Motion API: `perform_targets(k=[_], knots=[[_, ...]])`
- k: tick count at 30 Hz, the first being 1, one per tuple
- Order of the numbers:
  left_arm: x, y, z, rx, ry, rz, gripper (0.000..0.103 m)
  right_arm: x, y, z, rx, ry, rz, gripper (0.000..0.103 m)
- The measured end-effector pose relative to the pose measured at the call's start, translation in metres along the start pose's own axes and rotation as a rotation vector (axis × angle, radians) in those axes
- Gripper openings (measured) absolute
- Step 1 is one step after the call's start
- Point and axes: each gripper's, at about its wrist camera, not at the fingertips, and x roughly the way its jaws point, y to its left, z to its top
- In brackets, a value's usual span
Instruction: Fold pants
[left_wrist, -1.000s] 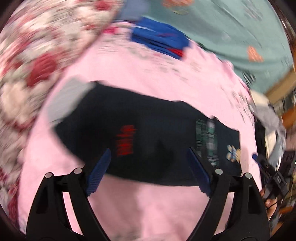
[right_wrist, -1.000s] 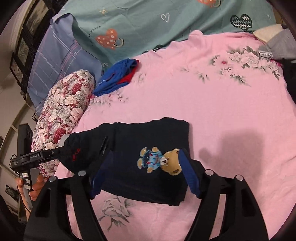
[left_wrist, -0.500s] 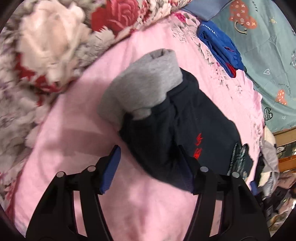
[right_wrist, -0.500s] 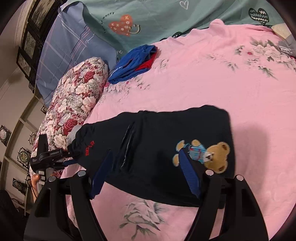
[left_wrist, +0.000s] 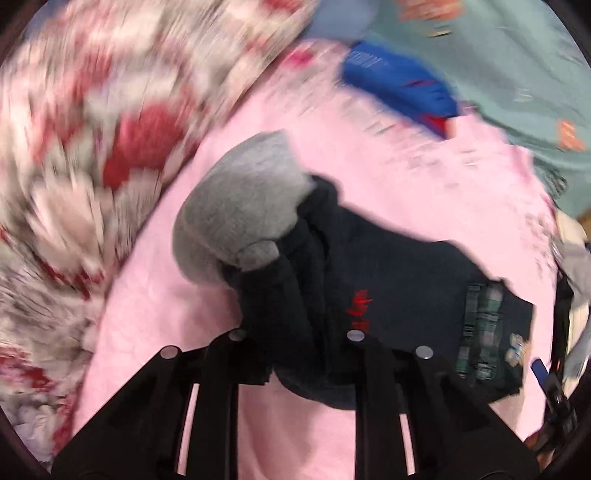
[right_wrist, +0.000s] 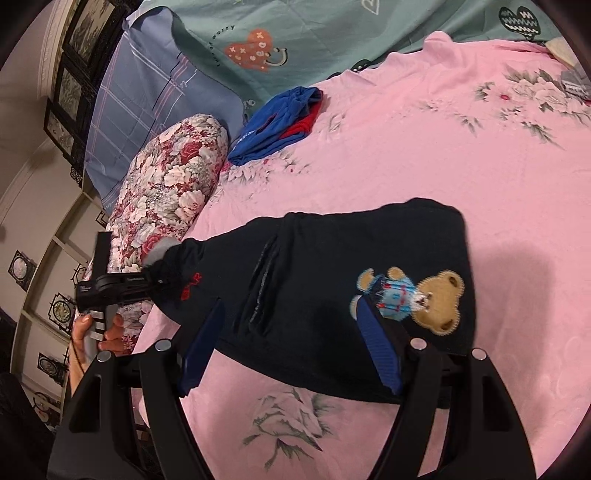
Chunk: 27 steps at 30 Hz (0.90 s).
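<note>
Dark navy pants (right_wrist: 332, 258) with a teddy-bear patch (right_wrist: 424, 302) lie folded on the pink bedsheet (right_wrist: 461, 155). Their grey cuff (left_wrist: 240, 206) bunches up at the end nearest the floral pillow. My left gripper (left_wrist: 295, 336) is shut on a bunch of the dark fabric just below that cuff, beside the red logo (left_wrist: 358, 306). In the right wrist view the left gripper (right_wrist: 159, 280) pinches the pants' left end, a hand behind it. My right gripper (right_wrist: 291, 350) stands open over the pants' near edge, its blue pads (right_wrist: 380, 350) apart and not pressing the cloth.
A floral pillow (right_wrist: 166, 177) lies along the left of the bed. A blue and red garment (right_wrist: 280, 122) sits beyond the pants, near a teal sheet (right_wrist: 332, 37) and a blue-grey pillow (right_wrist: 155, 96). More clothes (left_wrist: 576, 266) are piled at the far right.
The left gripper has shut on the dark fabric by the grey cuff, which lay between open jaws before. The right gripper has drawn a little nearer over the pants, still open.
</note>
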Motion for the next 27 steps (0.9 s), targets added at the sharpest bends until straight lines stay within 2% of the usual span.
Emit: perform_targets(k=[2, 6, 8, 10, 11, 12, 13, 14, 16, 18, 20, 21, 23, 25, 26, 27], knots=[[-0.027, -0.031, -0.001, 0.084, -0.055, -0.018, 0.018, -0.010, -0.006, -0.002, 0.010, -0.026, 0.005, 0.074], [-0.067, -0.117, -0.011, 0.308, -0.107, -0.130, 0.020, -0.029, -0.023, -0.003, 0.049, -0.082, 0.003, 0.074], [-0.063, -0.151, -0.022, 0.384, -0.085, -0.183, 0.021, -0.037, -0.032, -0.003, 0.074, -0.103, -0.010, 0.074], [-0.043, -0.183, -0.037, 0.447, -0.028, -0.202, 0.029, -0.042, -0.036, -0.004, 0.082, -0.111, -0.011, 0.074], [-0.022, -0.202, -0.047, 0.485, 0.034, -0.205, 0.051, -0.044, -0.037, -0.005, 0.082, -0.112, -0.015, 0.074], [-0.006, -0.212, -0.053, 0.512, 0.090, -0.227, 0.087, -0.045, -0.038, -0.005, 0.082, -0.112, -0.023, 0.074], [0.015, -0.222, -0.060, 0.535, 0.161, -0.265, 0.094, -0.045, -0.040, -0.006, 0.084, -0.107, -0.029, 0.074], [0.033, -0.229, -0.067, 0.542, 0.231, -0.302, 0.093, -0.044, -0.041, -0.006, 0.088, -0.101, -0.030, 0.074], [0.044, -0.231, -0.072, 0.544, 0.285, -0.302, 0.093, -0.041, -0.043, -0.005, 0.102, -0.083, -0.041, 0.074], [0.035, -0.225, -0.071, 0.541, 0.263, -0.335, 0.093, -0.038, -0.045, -0.005, 0.112, -0.071, -0.048, 0.074], [0.020, -0.212, -0.060, 0.494, 0.257, -0.409, 0.094, -0.037, -0.048, -0.003, 0.129, -0.066, -0.034, 0.074], [0.009, -0.200, -0.053, 0.457, 0.239, -0.443, 0.095, -0.037, -0.049, -0.001, 0.142, -0.067, -0.014, 0.074], [-0.005, -0.176, -0.043, 0.399, 0.173, -0.460, 0.099, -0.034, -0.051, 0.003, 0.170, -0.064, 0.029, 0.074], [-0.017, -0.155, -0.039, 0.352, 0.093, -0.419, 0.100, -0.030, -0.051, 0.007, 0.208, -0.051, 0.096, 0.090], [-0.020, -0.147, -0.037, 0.334, 0.060, -0.380, 0.101, -0.028, -0.050, 0.008, 0.224, -0.048, 0.124, 0.092], [-0.016, -0.135, -0.036, 0.313, 0.009, -0.293, 0.101, -0.025, -0.049, 0.009, 0.246, -0.044, 0.156, 0.092]])
